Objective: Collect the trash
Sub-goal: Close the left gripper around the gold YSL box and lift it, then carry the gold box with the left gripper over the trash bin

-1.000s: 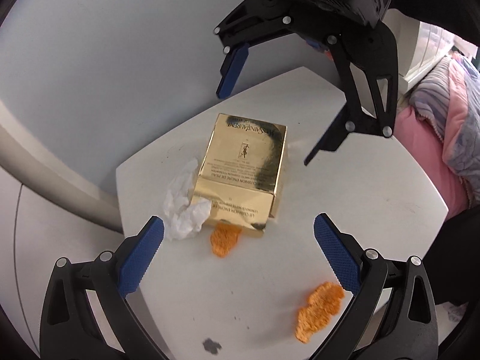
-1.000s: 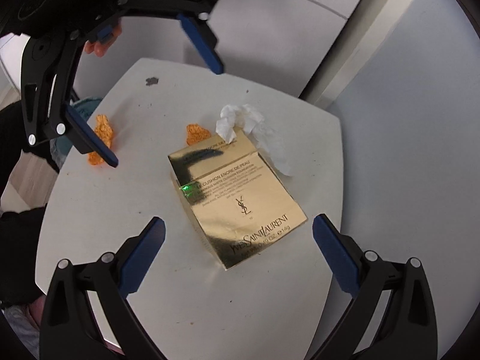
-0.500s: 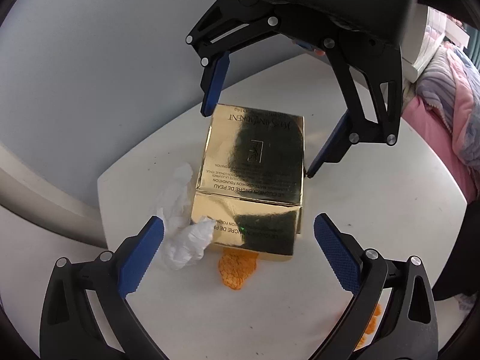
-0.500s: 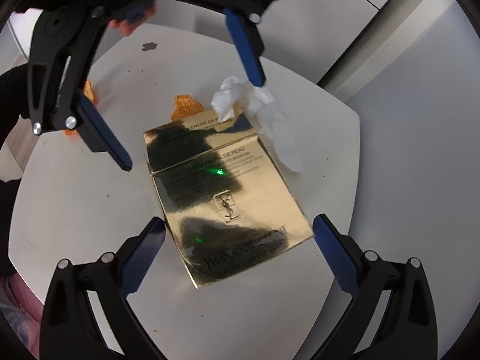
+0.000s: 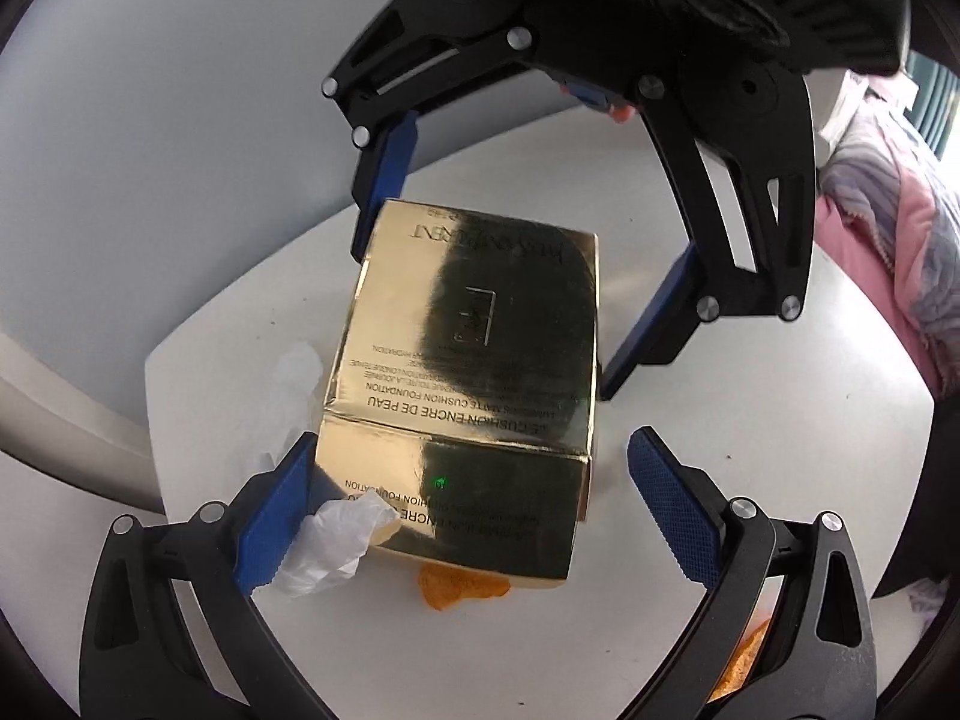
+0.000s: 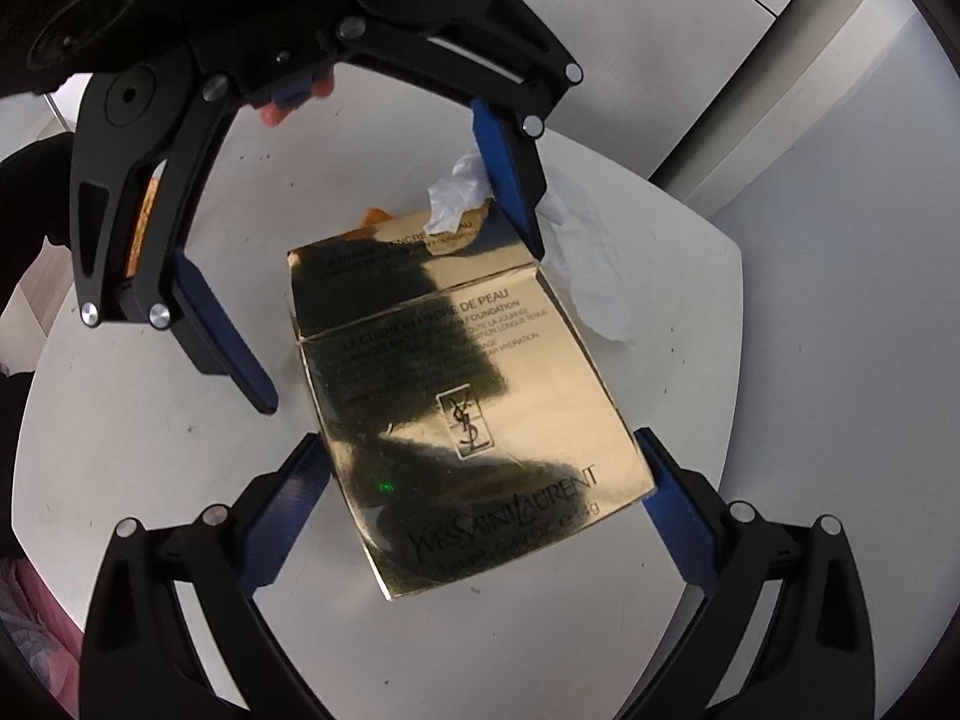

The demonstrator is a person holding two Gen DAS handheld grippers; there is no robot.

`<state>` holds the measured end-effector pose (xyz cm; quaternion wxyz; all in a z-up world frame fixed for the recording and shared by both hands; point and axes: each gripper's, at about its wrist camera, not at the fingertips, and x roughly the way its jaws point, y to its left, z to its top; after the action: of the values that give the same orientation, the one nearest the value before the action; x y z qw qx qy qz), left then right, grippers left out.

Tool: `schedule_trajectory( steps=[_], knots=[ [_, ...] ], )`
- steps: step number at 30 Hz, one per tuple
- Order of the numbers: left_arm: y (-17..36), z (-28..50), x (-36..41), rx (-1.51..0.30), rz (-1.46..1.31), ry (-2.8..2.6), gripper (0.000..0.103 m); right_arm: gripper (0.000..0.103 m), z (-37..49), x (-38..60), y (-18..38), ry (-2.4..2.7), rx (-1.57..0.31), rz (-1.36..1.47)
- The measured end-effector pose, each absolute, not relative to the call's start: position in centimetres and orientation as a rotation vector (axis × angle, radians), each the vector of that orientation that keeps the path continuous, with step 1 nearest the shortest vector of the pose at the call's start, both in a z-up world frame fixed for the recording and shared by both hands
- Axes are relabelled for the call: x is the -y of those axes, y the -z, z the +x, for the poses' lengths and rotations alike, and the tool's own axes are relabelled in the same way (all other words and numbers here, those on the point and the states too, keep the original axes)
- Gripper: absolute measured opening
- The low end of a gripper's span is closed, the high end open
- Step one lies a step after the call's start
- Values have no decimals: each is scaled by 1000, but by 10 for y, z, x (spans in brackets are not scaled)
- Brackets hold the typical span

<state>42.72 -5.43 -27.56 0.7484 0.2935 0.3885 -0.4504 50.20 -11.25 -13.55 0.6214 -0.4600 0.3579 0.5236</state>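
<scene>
Box [image 5: 474, 372]: gold foil carton, lying flat near the middle of the white table [image 5: 750, 420], printed face up. Both grippers straddled it from opposite ends.

Tissue [image 5: 327, 543]: crumpled white wad, touching the box's corner at the left gripper's end; more of it trailed along the table beside the box in the right wrist view.

Orange scraps: one scrap [image 5: 462, 591] lay partly under the box edge; a second [image 5: 744, 660] showed behind the left gripper's frame, well apart from the box.

Left gripper [image 5: 474, 510]: fingers spread wide around the near end of the box. One pad [image 5: 276, 516] sat against the tissue and just beside the box corner; the other stood clear of the box side. Nothing pinched.

Right gripper [image 6: 486, 516]: fingers spread, one at each long side of the box at its logo end, close to or touching the edges; whether they pressed could not be told. Not clamped.

Risks, as judged: the foil looked slick, so a squeeze off-centre could skew the box or let it slip. The left pad could trap tissue against the carton and drag it along. Uneven closing by the two grippers could shove the box over the scrap or toward the table edge.
</scene>
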Motion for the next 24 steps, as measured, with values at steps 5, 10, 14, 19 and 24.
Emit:
schedule_trajectory(
  steps=[5,10,14,19,24],
  knots=[
    [273,431,49,-854,598,1010,94,96,504,117,138,-1226,-864,-1012],
    [274,443,50,-853,601,1013,87,95,509,112,139,-1226,-901,-970],
    [275,448,48,-844,590,1022,85,94,510,116,139,-1218,-904,-960],
    [273,443,45,-841,592,1027,83,93,507,110,138,-1211,-908,-975],
    [258,439,38,-821,593,1021,83,93,502,112,130,-1206,-883,-978]
  ],
)
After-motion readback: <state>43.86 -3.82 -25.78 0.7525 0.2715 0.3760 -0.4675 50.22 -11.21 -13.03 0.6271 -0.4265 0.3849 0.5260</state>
